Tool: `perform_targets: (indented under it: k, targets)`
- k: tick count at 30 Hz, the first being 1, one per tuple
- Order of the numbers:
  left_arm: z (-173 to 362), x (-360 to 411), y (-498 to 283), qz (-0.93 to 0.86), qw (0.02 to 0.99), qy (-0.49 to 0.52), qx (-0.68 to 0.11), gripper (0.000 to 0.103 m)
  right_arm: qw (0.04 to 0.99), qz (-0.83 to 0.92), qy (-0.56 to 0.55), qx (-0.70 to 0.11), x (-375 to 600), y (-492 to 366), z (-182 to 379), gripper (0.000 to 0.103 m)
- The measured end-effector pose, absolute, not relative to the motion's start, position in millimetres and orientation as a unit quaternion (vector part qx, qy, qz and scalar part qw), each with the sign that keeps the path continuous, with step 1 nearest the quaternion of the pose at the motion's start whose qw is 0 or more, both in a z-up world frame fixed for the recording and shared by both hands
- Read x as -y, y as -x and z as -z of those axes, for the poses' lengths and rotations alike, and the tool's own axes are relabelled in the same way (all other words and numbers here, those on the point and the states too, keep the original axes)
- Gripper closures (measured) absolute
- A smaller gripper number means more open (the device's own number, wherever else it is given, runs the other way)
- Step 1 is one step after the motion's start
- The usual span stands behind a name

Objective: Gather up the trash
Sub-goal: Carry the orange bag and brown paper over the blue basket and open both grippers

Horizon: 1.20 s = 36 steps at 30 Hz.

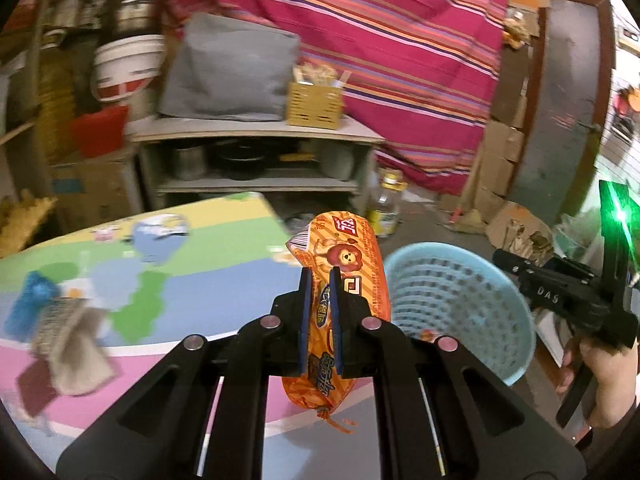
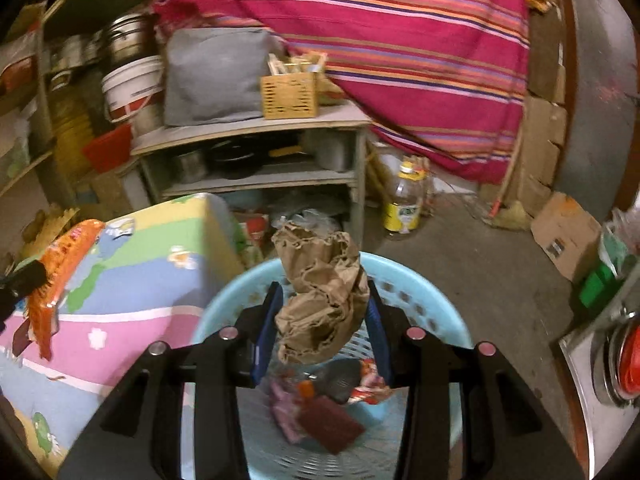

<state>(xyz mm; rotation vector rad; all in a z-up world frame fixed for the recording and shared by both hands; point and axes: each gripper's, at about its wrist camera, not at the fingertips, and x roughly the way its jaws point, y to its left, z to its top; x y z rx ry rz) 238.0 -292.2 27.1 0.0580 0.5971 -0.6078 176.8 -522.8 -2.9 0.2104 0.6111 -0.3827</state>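
The left gripper is clamped across the middle of an orange snack packet, which stands upright between the pads, above the edge of the patterned table and just beside the blue basket. The packet looks light, glossy and probably slippery; its puffed body will give under pressure, so the mid-body hold seems sound, though a crimped end seal would offer a firmer bite. The right gripper stands wide, with crumpled brown paper between its pads directly over the basket; whether the pads still touch the paper cannot be told. The paper is judged light, soft and springy, best taken across its bulk. Other scraps already lie in the basket. On the table, a blue scrap and a beige wrapper remain, blurred.
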Motion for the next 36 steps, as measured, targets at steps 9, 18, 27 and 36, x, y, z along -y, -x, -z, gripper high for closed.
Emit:
perform_targets:
  k: [9,18,27,36]
  targets:
    - [2,381,-233,0.334,0.888,-0.050,-0.311,0.096,0.925,0.192,-0.113,-0.308,549,-168,17,0.062]
    - [14,429,-249,0.342,0.878,-0.067,-0.327,0.095,0.919,0.200,-0.141,-0.310,565,-161,25,0.062]
    - [7,415,-251,0.314,0.890,-0.078,-0.322,0.047,0.918,0.204,-0.142,-0.308,562,-165,25,0.062]
    - [-13,352,-251,0.255,0.921,-0.051,-0.290,0.012,0.918,0.214,-0.133,-0.307,552,-174,28,0.021]
